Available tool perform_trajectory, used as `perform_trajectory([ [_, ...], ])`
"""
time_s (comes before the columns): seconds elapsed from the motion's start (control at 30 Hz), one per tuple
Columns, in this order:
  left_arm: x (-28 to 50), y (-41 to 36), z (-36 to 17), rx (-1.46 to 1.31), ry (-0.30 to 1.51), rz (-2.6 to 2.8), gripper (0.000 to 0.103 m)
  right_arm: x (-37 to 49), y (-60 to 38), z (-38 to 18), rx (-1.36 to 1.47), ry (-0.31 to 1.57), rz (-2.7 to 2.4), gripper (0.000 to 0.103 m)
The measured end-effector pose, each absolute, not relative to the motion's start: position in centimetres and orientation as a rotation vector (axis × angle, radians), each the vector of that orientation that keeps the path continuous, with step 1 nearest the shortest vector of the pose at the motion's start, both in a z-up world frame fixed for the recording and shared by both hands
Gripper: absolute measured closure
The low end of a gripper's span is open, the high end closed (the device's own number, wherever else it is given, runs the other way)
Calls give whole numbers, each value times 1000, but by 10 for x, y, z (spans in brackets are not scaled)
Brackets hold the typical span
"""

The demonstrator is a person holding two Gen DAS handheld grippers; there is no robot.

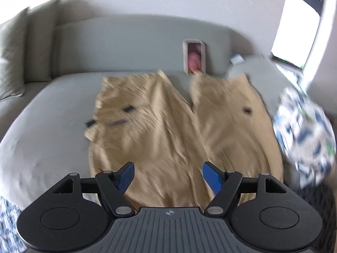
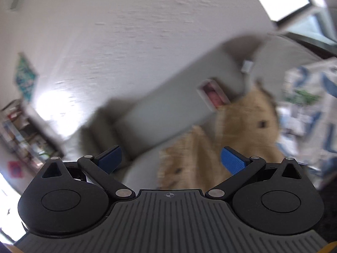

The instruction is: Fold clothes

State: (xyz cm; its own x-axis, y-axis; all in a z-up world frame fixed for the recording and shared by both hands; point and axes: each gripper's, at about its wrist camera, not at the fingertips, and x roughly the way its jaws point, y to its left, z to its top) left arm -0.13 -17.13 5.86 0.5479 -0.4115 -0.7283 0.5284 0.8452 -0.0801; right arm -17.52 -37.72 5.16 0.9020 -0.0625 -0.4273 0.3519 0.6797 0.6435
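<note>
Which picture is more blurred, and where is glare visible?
Right wrist view: stronger motion blur, tan trousers smeared, glare patch on the wall. Left wrist view: milder blur, trousers readable, window overexposed; each claw's frame stays sharp.

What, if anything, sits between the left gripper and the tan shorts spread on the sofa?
Nothing visible. The left gripper, jaws open and empty, looks straight down at the tan shorts on the sofa seat. The patterned bag sits off to the right, clear of the path.
</note>
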Motion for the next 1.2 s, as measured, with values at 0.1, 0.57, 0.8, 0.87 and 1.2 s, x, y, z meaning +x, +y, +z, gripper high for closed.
perform_trajectory([
  [0.1, -13, -190, 44, 201, 850, -621, 33, -171, -420, -14, 943, 534, -355, 16],
  [0.57, -75, -313, -6, 480, 631, -998, 50, -124, -495, -109, 1022, 781, -394, 44],
  [0.8, -90, -362, -26, 601, 627, -1048, 41, -118, -516, -86, 1032, 722, -337, 43],
  [0.87, -94, -372, -34, 629, 637, -1052, 41, -117, -521, -81, 1038, 710, -330, 42],
  [1.2, -61, -390, -42, 576, 751, -978, 99, -118, -533, -73, 1044, 687, -290, 41],
])
